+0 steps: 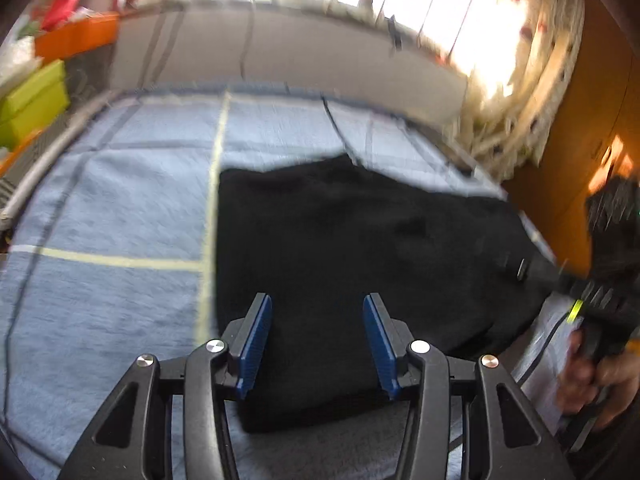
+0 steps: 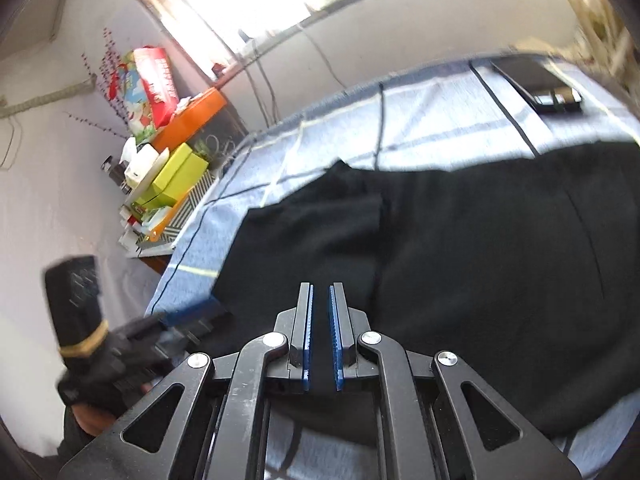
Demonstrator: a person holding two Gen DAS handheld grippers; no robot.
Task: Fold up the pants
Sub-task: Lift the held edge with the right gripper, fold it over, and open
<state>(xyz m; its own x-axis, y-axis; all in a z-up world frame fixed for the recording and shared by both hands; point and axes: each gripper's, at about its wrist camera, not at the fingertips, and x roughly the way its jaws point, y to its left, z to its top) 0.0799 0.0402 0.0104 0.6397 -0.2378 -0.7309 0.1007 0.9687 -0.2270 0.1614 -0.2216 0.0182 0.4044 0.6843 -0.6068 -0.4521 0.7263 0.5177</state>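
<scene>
Black pants point(image 1: 360, 248) lie folded on a light blue checked bed cover point(image 1: 120, 208). My left gripper point(image 1: 317, 300) hovers over their near part, open, its blue pads wide apart with nothing gripped. In the right wrist view the pants point(image 2: 480, 248) fill the middle and right. My right gripper point(image 2: 321, 288) has its pads almost together with black cloth in the narrow slit, so it is shut on the pants' edge. From the left wrist view the right gripper point(image 1: 536, 270) meets the pants' right edge, held by a hand point(image 1: 592, 376). The left gripper point(image 2: 188, 316) shows blurred at the pants' left edge.
A flat black device point(image 2: 540, 84) lies on the far corner of the bed cover point(image 2: 420, 120). A side table with green point(image 2: 176, 176) and orange point(image 2: 192, 120) boxes stands at the bed's left. A brown wardrobe point(image 1: 576, 128) and a curtain point(image 1: 520, 92) stand to the right.
</scene>
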